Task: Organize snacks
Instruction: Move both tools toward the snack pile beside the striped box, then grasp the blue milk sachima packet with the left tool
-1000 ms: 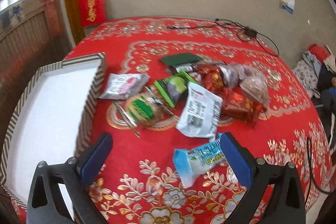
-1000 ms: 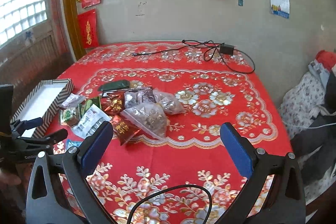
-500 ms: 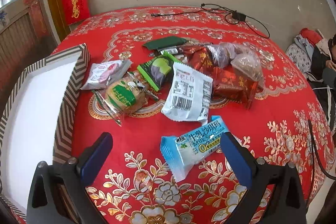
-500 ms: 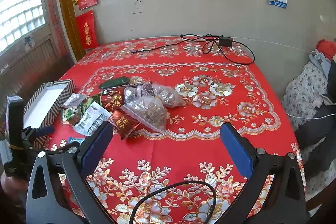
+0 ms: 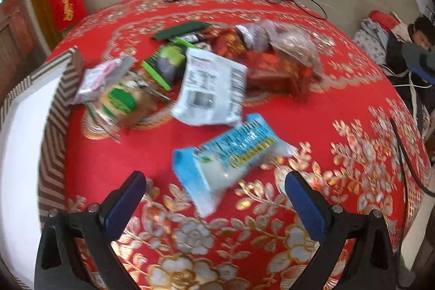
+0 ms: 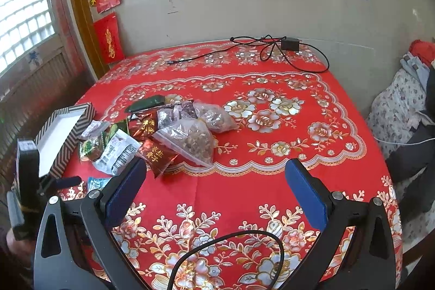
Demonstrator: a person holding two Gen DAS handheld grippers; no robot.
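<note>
**Mia:** What is on the far left?

**Ben:** A box (image 5: 51, 110) with striped walls. It sits at the left side of the desk (image 5: 339, 99). The inside looks white and bare, so I think no snack is in it yet.

**Mia:** And next to it?

**Ben:** A pile of snacks. First a silver packet (image 5: 104, 78), then a green and yellow one (image 5: 122, 99), a white packet (image 5: 210, 91), some red packets (image 5: 274, 69) and a clear bag (image 5: 295, 45) on the right. They touch and lie over each other.

**Mia:** What about the blue packet (image 5: 231, 154)?

**Ben:** It lies by itself, nearer to us. The left gripper (image 5: 214, 193) is spread wide and holds nothing. The blue packet is just in front of it, between the two fingers, but not touching them.

**Mia:** And the right gripper (image 6: 216, 178)?

**Ben:** It is spread wide too, with nothing in it. It is over a bare part of the desk, to the right of the pile.

**Mia:** So how much is done?

**Ben:** I think it has only started. All the snacks I can see are out on the desk.
</note>
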